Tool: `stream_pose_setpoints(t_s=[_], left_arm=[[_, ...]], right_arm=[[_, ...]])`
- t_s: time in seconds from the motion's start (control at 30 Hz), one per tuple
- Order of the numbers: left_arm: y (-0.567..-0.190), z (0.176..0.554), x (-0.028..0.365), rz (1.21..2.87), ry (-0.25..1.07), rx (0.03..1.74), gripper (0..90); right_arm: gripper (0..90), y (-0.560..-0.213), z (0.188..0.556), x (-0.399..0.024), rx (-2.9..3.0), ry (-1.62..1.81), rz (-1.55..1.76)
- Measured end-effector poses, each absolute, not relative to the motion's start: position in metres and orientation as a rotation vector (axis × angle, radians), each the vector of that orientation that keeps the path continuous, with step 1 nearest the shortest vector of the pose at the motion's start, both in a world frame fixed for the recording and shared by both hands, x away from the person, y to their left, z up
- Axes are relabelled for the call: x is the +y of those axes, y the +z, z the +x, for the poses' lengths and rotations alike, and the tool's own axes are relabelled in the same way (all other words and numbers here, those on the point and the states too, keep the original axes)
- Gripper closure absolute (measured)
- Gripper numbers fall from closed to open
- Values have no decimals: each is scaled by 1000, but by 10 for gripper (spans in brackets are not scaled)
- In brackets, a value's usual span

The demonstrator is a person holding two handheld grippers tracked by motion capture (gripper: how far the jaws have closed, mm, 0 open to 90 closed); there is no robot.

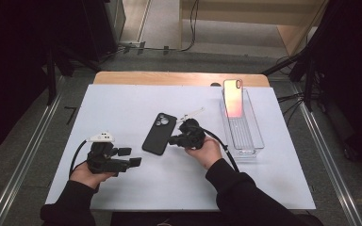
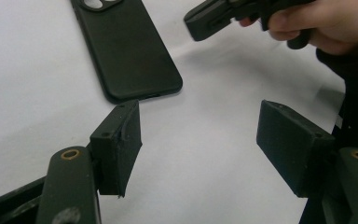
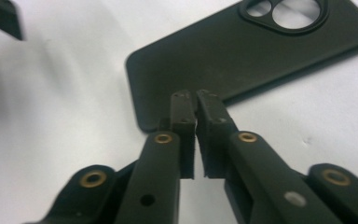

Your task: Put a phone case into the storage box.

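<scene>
A matte black, round-cornered phone case (image 1: 160, 133) lies flat mid-worktop (image 1: 122, 108), the nearly closed, empty right hand-held gripper (image 1: 175, 140) just beside it, the left hand-held gripper (image 1: 130, 157) resting gaping nearby.

A white sheet covered the light wooden counter (image 1: 179, 78), which stood on a grey carpeted floor (image 1: 33, 141). Metal rails (image 1: 330, 155) ran along both sides, with dark black curtains (image 1: 14, 61) beyond.
</scene>
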State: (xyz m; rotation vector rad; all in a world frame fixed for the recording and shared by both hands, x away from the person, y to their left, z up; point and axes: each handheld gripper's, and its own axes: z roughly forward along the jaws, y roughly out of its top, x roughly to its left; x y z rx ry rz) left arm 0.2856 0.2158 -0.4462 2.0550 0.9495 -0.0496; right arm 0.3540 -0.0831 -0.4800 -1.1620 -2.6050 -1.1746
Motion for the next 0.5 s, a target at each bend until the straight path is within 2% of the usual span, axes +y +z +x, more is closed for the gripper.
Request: stream_pose_setpoints(t_s=[0.17, 0.27, 0.37, 0.5], left_arm=[[-445, 285, 215, 2052, -45, 943, 306], [-445, 285, 215, 2057, -47, 935, 306], [-445, 285, 215, 2051, -48, 936, 306], [-445, 285, 215, 2055, -48, 933, 306]], right_arm=[[736, -464, 348, -97, -2560, -1225, -1128], [645, -456, 345, -104, -2533, -1245, -1110], [509, -449, 340, -110, -2530, -1243, -1103], [467, -442, 332, -121, -2540, -1251, -1086]])
